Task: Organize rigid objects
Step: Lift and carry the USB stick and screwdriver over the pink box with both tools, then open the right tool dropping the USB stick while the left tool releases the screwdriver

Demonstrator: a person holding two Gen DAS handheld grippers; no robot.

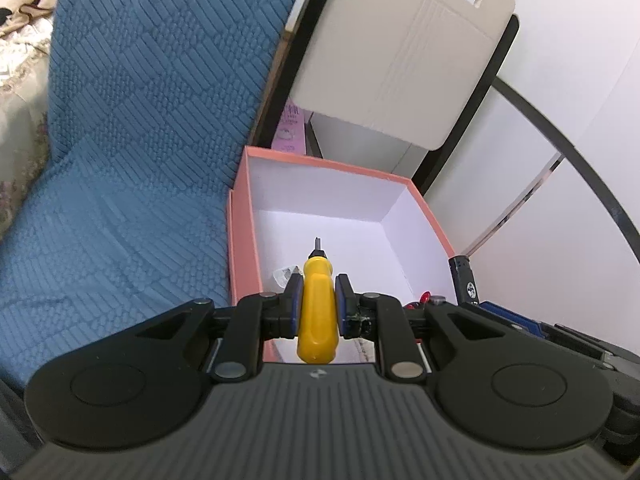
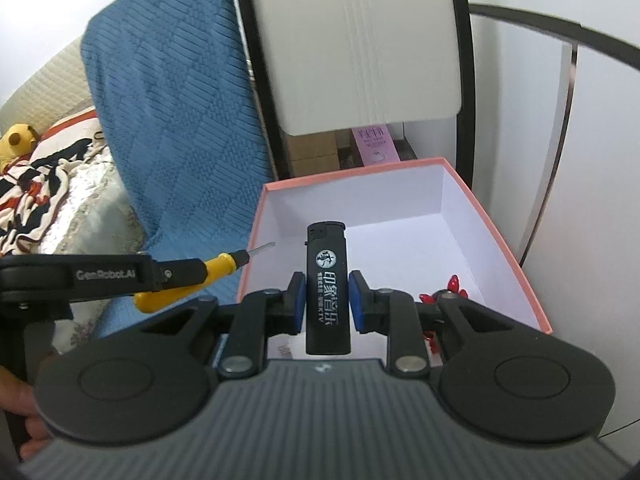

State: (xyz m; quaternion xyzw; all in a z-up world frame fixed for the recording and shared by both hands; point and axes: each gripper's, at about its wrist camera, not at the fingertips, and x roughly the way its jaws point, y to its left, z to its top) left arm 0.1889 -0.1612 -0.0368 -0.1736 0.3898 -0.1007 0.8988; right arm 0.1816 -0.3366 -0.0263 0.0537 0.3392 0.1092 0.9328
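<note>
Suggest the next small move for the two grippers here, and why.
Probably carry both a little further over the pink box before releasing. The left gripper is shut on the yellow screwdriver, the right gripper on the black lighter; in the right wrist view, the screwdriver's handle is outside the box's near corner.

Left gripper point(image 1: 318, 294) jaws clamp a yellow screwdriver point(image 1: 317, 312) above the pink box point(image 1: 240, 240).

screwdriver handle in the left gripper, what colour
Yellow plastic screwdriver handle, with a black collar; clearest in the left wrist view.
</note>
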